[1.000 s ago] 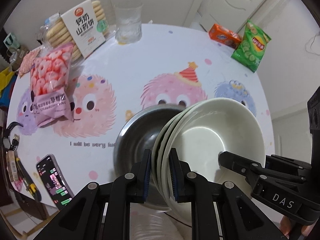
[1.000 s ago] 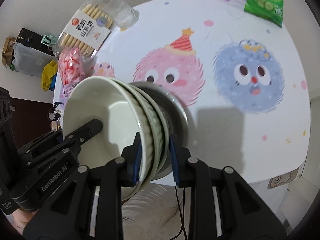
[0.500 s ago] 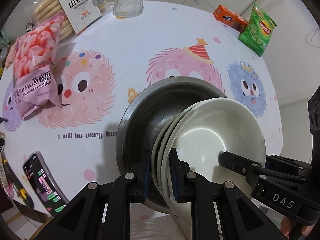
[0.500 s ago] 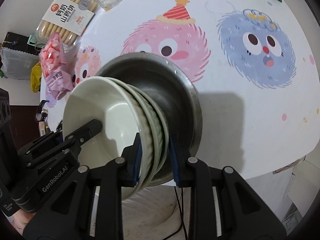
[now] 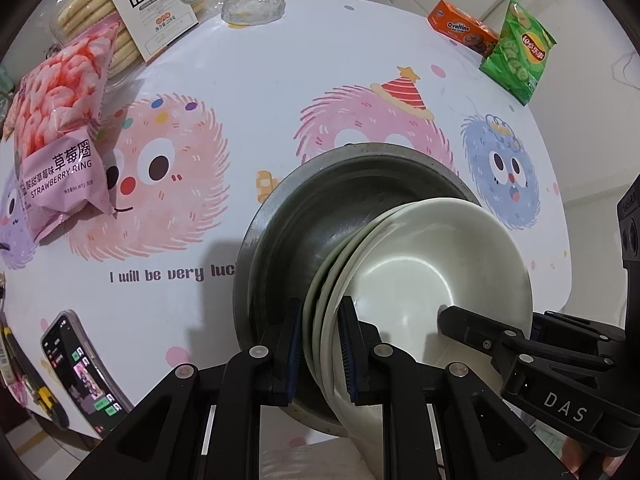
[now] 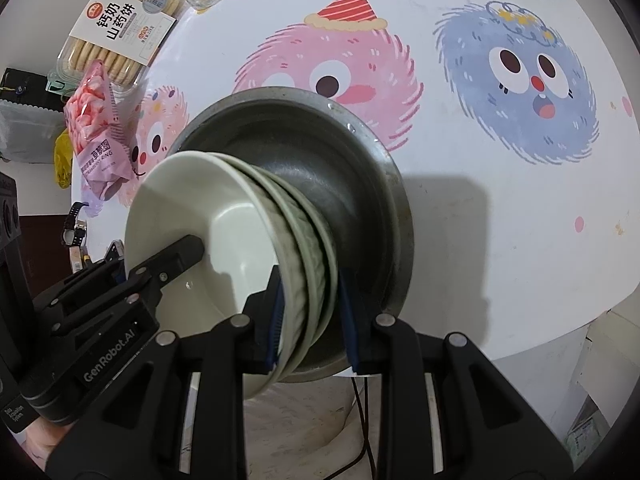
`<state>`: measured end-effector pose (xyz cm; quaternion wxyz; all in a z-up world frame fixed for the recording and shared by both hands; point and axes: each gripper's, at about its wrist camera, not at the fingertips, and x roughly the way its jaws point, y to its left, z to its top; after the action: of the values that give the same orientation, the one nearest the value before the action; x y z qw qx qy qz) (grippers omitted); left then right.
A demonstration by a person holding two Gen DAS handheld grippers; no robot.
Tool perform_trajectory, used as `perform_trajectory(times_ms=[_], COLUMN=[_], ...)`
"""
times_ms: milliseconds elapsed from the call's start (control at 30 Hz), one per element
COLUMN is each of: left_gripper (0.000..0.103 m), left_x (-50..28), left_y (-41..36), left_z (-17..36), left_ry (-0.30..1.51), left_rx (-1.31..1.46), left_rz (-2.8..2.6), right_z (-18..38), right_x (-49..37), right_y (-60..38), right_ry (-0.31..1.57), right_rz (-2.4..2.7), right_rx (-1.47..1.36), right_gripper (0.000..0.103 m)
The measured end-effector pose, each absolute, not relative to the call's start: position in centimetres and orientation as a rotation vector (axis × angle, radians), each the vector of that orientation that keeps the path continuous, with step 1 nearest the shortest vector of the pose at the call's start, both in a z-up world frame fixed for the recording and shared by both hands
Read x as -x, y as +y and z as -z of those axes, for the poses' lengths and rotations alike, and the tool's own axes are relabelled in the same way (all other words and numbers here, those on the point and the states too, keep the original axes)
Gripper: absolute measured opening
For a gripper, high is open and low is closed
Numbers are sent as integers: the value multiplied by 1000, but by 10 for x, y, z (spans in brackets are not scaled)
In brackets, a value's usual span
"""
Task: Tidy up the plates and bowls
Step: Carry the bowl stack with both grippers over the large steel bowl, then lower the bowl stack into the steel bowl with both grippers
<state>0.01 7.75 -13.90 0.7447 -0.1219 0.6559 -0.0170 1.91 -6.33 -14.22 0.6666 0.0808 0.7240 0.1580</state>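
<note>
Both claws clamp opposite rims of the nested stack of white ceramic bowls [image 5: 424,280]: left claw [image 5: 319,344], right claw [image 6: 310,320]. Stack sits tilted inside the wide grey metal basin [image 5: 320,208] on the table [image 5: 280,80], apparently for nesting.

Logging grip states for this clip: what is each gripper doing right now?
Left gripper: closed on the rim of the stacked bowls.
Right gripper: closed on the opposite rim of the same stack.

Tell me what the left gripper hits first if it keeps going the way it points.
Probably the metal bowl: the left gripper, clamped on the stacked bowls, points steeply down into it. The gap below is unclear.
</note>
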Motion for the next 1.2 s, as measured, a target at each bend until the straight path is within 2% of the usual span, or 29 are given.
perform_trajectory(times_ms=[600, 700, 733, 767, 833, 1000, 1100, 1200], left_gripper=[20, 26, 31, 40, 46, 49, 53, 61], left_x=[1, 1, 1, 1, 1, 0, 1, 1], left_y=[74, 73, 73, 73, 74, 75, 75, 76], left_z=[137, 136, 136, 135, 133, 130, 126, 122], left_ry=[1414, 1408, 1406, 1401, 1392, 1379, 1371, 1361], left_rx=[225, 209, 206, 205, 201, 200, 197, 198], left_rz=[41, 40, 38, 35, 24, 31, 30, 23], right_z=[142, 142, 141, 140, 136, 132, 130, 125], right_x=[-18, -17, -16, -16, -16, -19, -20, -21], right_y=[-64, -63, -62, -61, -60, -61, -63, -65], right_ry=[1620, 1618, 1614, 1609, 1590, 1573, 1568, 1555], right_rz=[-348, -345, -344, -343, -345, -334, -325, -323], right_rx=[-181, -167, -162, -157, -151, -139, -139, -133], right_gripper=[29, 32, 33, 39, 49, 57, 57, 58])
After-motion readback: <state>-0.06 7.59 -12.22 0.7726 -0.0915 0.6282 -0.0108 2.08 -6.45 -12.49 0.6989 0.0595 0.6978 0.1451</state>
